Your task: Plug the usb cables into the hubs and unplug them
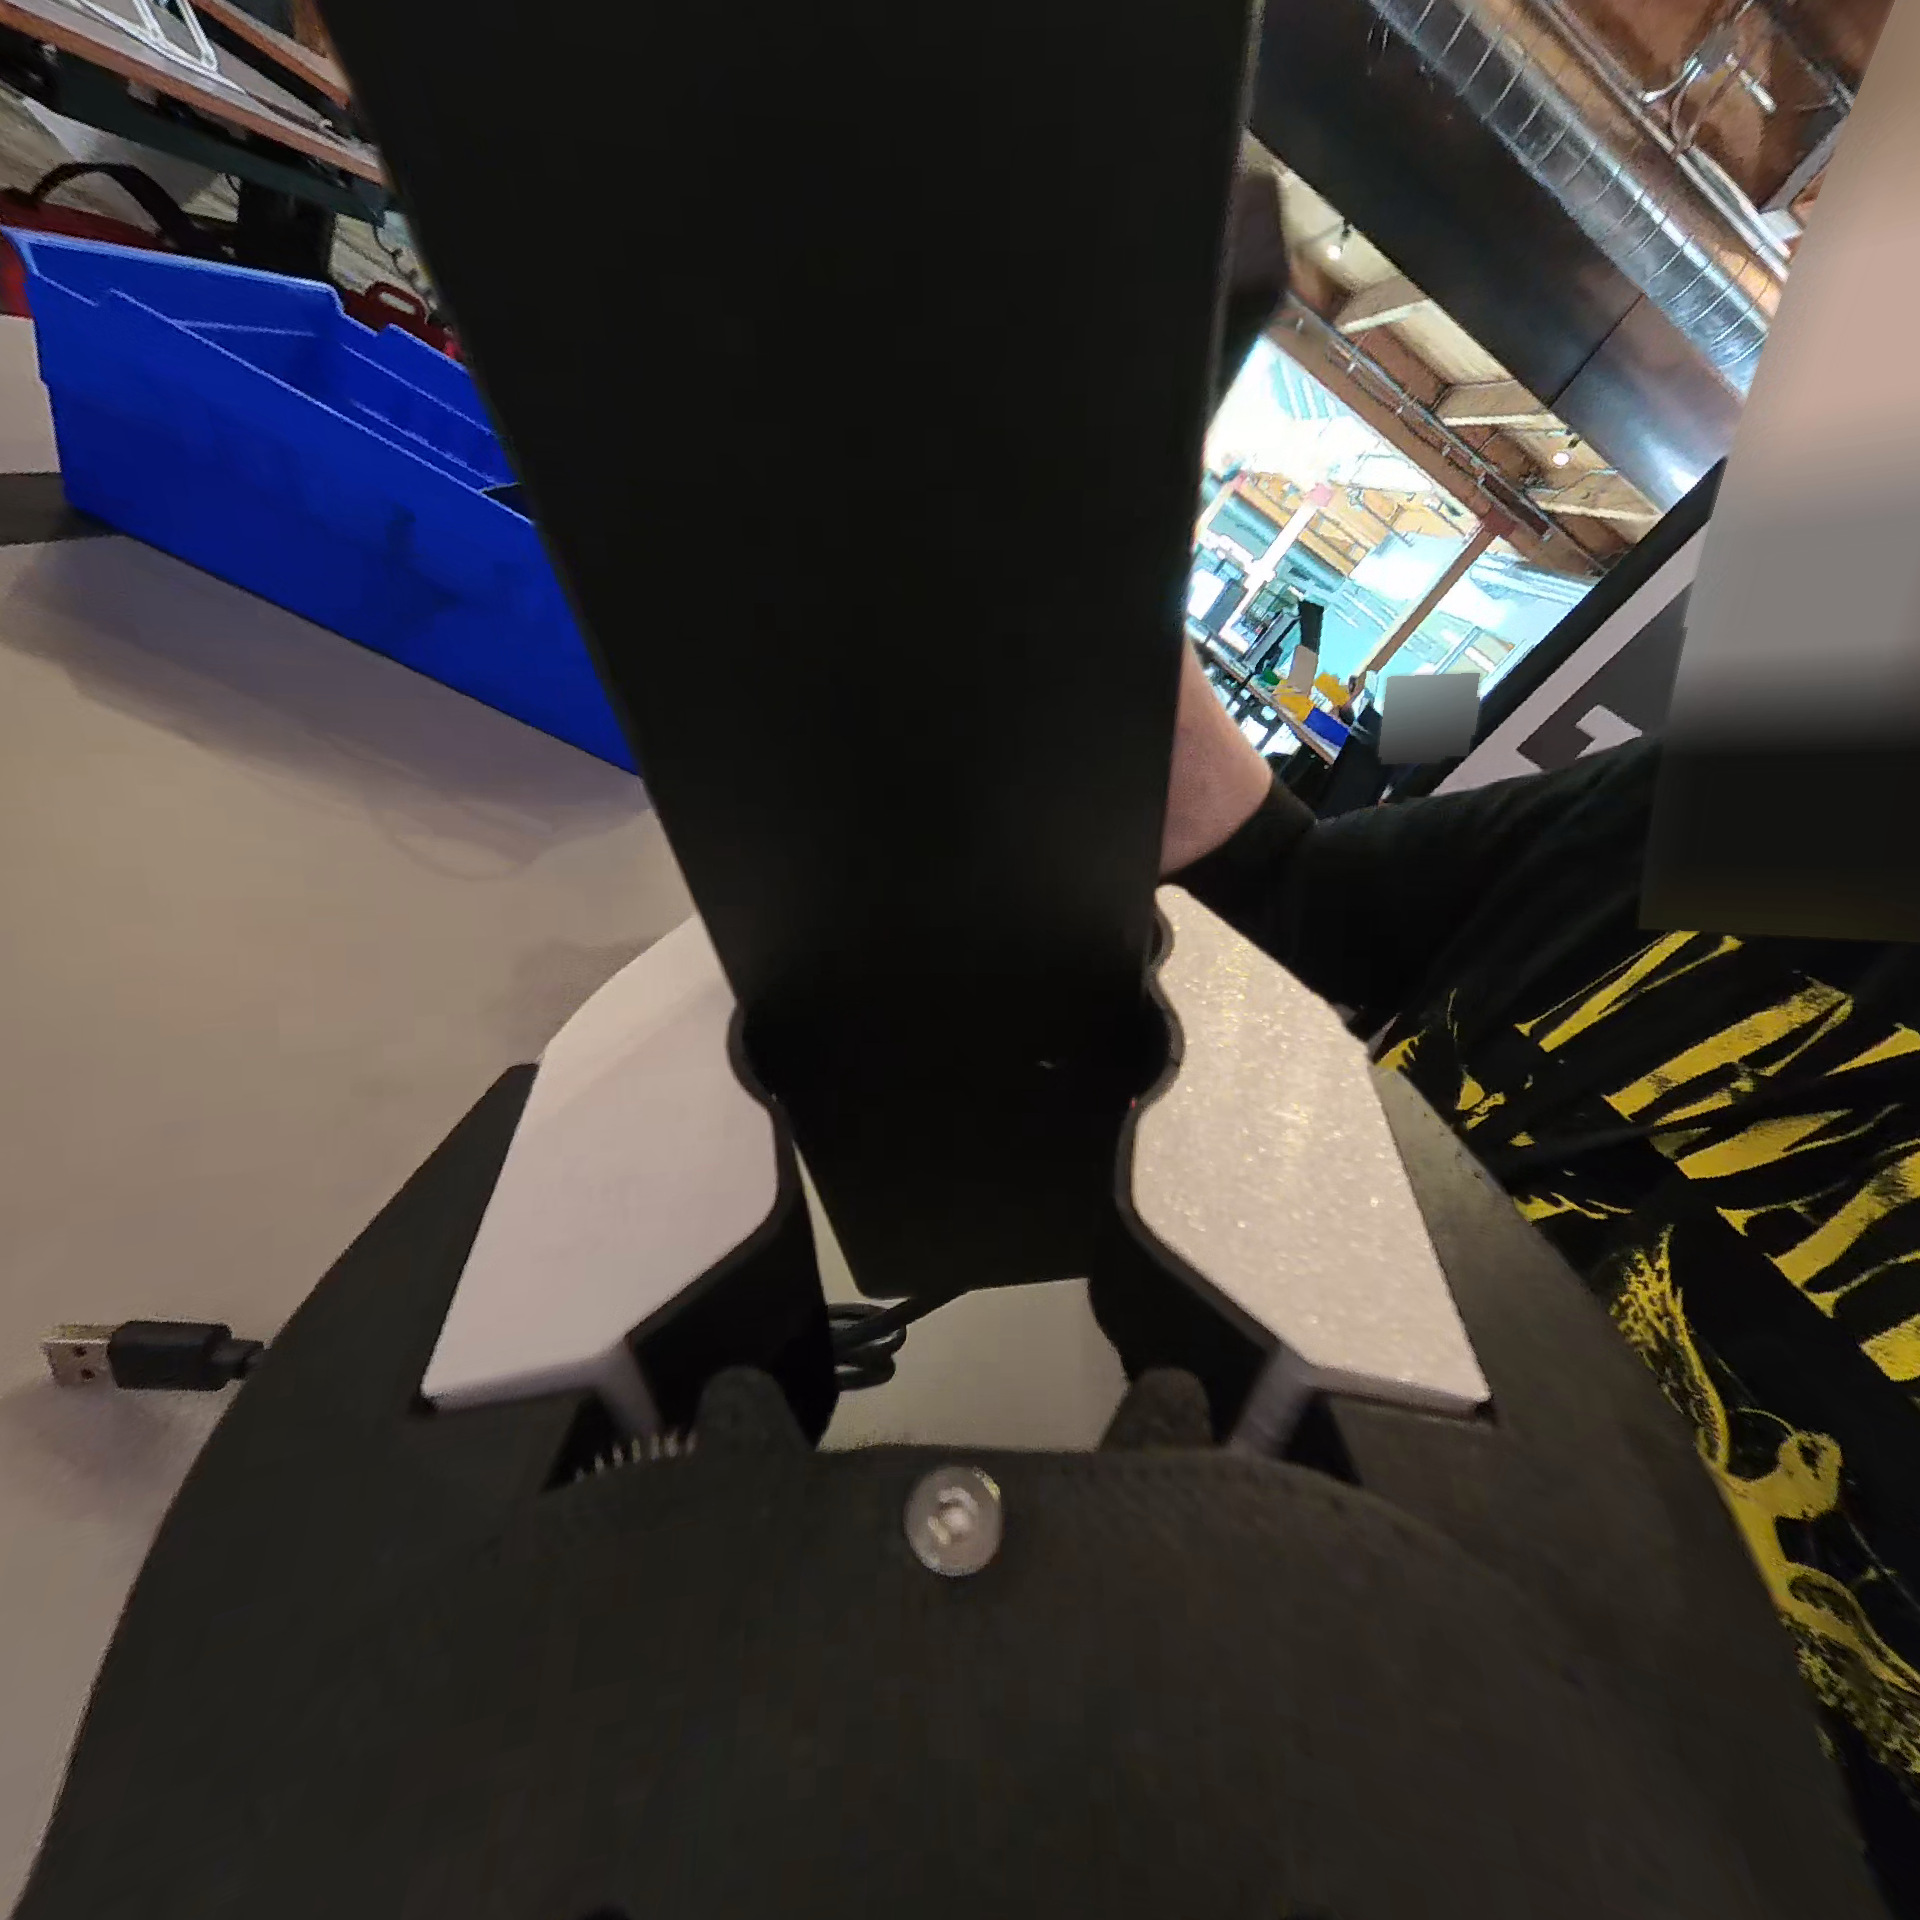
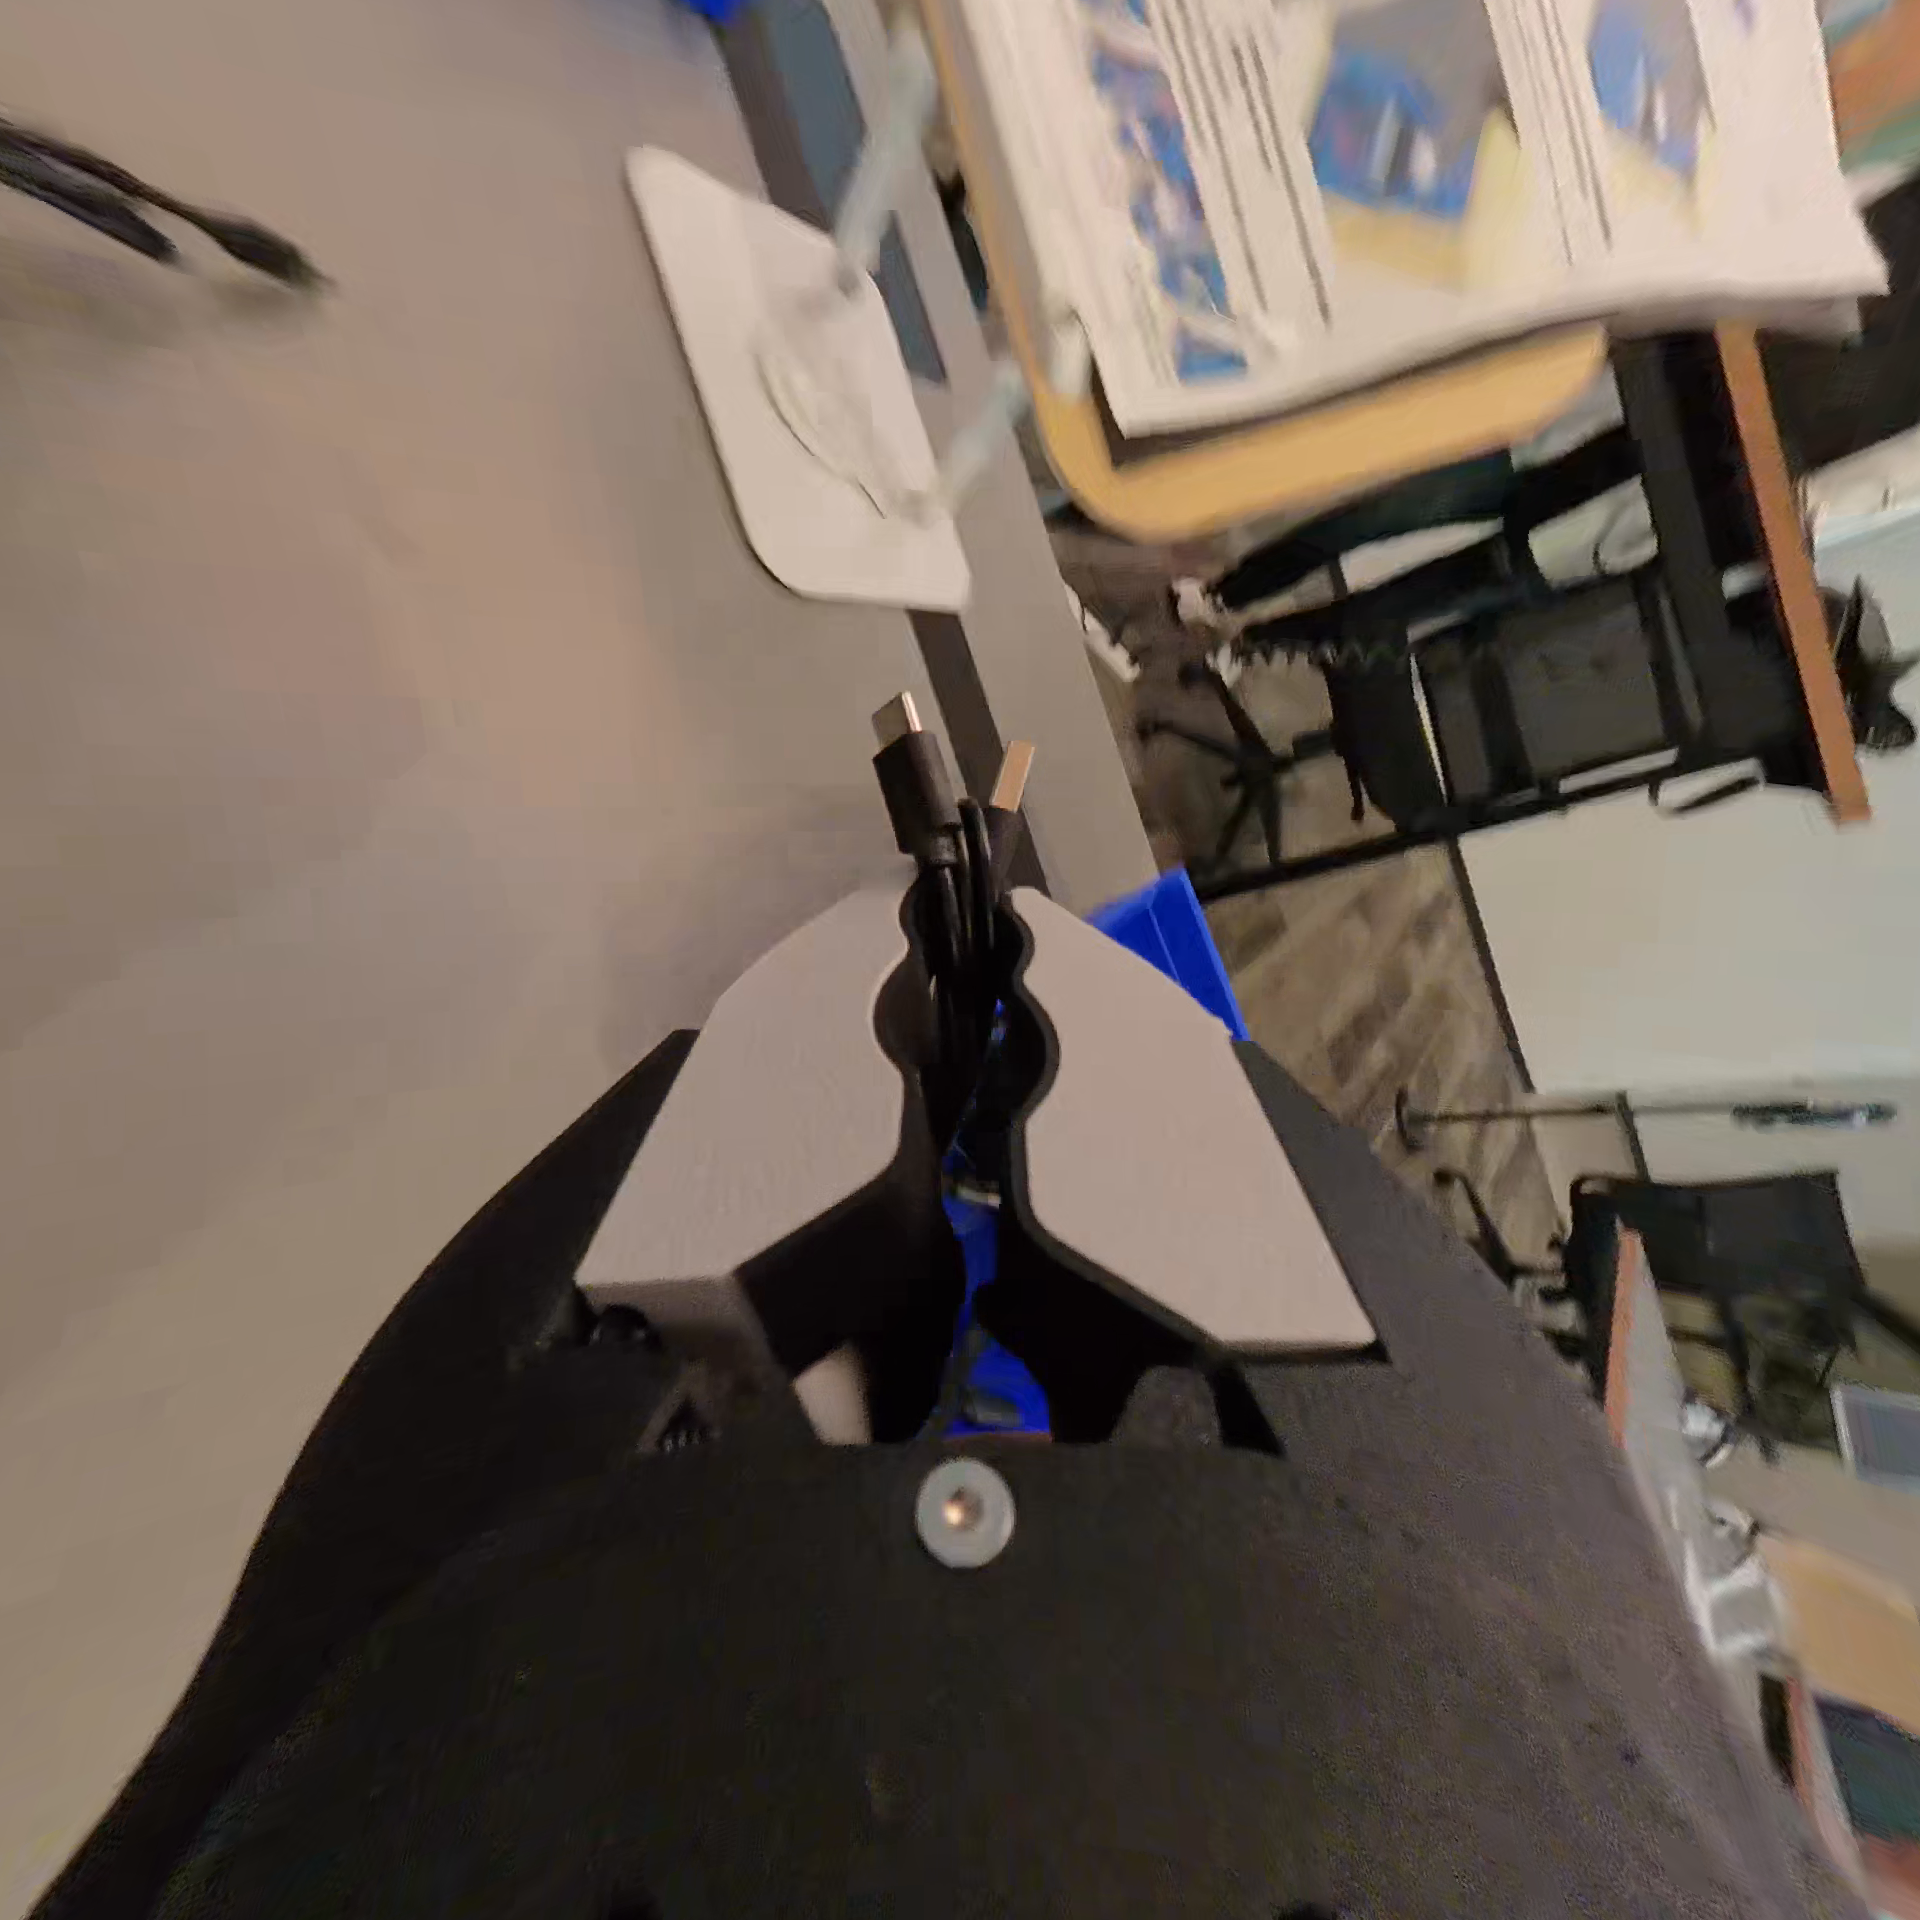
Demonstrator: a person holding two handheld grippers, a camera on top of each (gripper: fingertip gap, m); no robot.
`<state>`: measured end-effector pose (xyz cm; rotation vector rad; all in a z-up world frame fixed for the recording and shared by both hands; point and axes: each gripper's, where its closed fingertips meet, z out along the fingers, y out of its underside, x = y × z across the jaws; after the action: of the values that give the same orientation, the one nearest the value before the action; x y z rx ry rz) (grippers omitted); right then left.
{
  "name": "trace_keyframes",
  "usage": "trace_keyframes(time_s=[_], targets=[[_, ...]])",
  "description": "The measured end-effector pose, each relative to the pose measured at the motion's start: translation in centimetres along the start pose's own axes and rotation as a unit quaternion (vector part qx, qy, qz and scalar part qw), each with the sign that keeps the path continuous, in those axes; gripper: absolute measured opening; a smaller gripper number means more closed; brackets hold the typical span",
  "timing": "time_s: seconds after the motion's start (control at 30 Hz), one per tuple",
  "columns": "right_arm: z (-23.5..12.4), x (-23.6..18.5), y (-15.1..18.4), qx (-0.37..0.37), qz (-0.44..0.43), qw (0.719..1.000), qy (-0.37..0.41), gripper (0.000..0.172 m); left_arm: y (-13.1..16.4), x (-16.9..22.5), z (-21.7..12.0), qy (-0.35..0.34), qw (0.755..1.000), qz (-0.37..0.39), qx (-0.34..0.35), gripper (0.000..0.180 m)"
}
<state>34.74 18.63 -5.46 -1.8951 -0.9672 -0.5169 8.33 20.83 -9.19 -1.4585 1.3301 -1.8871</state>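
Your right gripper [image 2: 961,935] has its fingers nearly together, pinched on a bundle of black cables [image 2: 961,997] that runs up through the notch between the pads. Two plugs stick out past the fingertips: a slim black one with a small metal tip [image 2: 906,764] on the left and a flat silver one [image 2: 1010,779] just beside it on the right. Behind them lies the grey table [image 2: 364,623], and near its far edge a pale flat plate [image 2: 800,395] sits on it.

Your left gripper [image 1: 956,1039] stands wide, its fingers set against both sides of a broad flat black slab [image 1: 831,520], seemingly the hub, which fills the gap and rises out of the top of the picture.

Only the left wrist view shows a loose black cable with a silver plug [image 1: 145,1356] lying on the table beside the left finger, and a blue bin [image 1: 291,468] farther back on the table. Only the right wrist view shows a blurred dark cable [image 2: 156,229] towards the far left of the table.
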Motion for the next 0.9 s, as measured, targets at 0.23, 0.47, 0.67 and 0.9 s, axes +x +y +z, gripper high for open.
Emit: trace_keyframes(time_s=[0.23,0.47,0.67,0.9], targets=[[5.8,3.7,13.7,-0.147,0.096,0.983,-0.060,0.017,0.2,-0.1,0.5,0.009,1.000,-0.013,0.007,0.066],[5.1,3.9,12.0,-0.119,0.124,0.984,-0.038,0.056,1.0,-0.8,1.6,0.000,1.000,-0.005,-0.015,0.066],[2.2,-4.3,-8.1,0.146,0.212,0.949,-0.182,0.069,2.2,-0.9,4.3,-0.023,0.996,0.056,-0.071,0.066],[3.1,-15.1,-20.0,0.270,0.341,0.803,-0.407,0.096,3.9,0.2,6.1,-0.026,0.986,0.108,-0.123,0.066]])
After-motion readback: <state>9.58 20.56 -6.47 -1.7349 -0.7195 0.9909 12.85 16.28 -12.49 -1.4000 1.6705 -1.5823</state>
